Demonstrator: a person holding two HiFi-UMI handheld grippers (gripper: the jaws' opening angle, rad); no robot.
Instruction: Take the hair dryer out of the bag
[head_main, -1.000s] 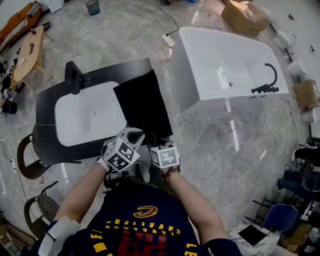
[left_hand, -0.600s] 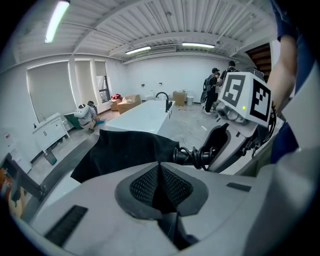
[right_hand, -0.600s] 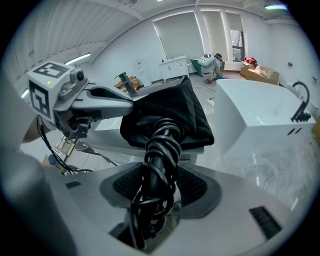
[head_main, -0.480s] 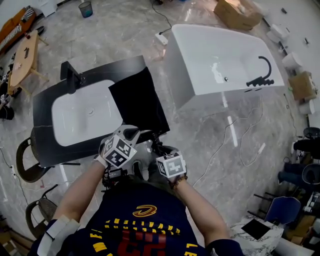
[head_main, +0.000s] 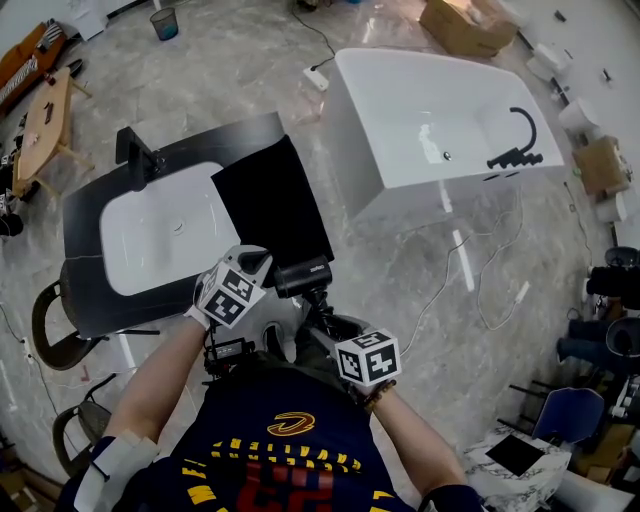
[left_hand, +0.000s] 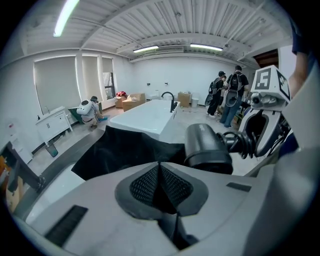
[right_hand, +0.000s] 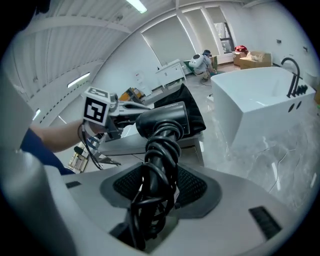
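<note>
right gripper (right_hand: 159, 189): jaws clamped on the handle of the black hair dryer (right_hand: 165, 119), around which the cord (right_hand: 161, 150) is wound. the dryer's barrel stands above and ahead of these jaws, wholly outside the bag. left gripper (left_hand: 160, 184): jaws closed, apparently pinching the near edge of the black bag (left_hand: 125, 150), which spreads flat ahead of them over the dark counter (head_main: 85, 205). a white basin (head_main: 165, 230) lies ahead and to the left of the left gripper. the dryer's barrel hangs just right of the left jaws, between the two grippers. ahead of the right gripper, past the bag, a white bathtub (head_main: 430, 110) stands on the marble floor (head_main: 250, 70).
</note>
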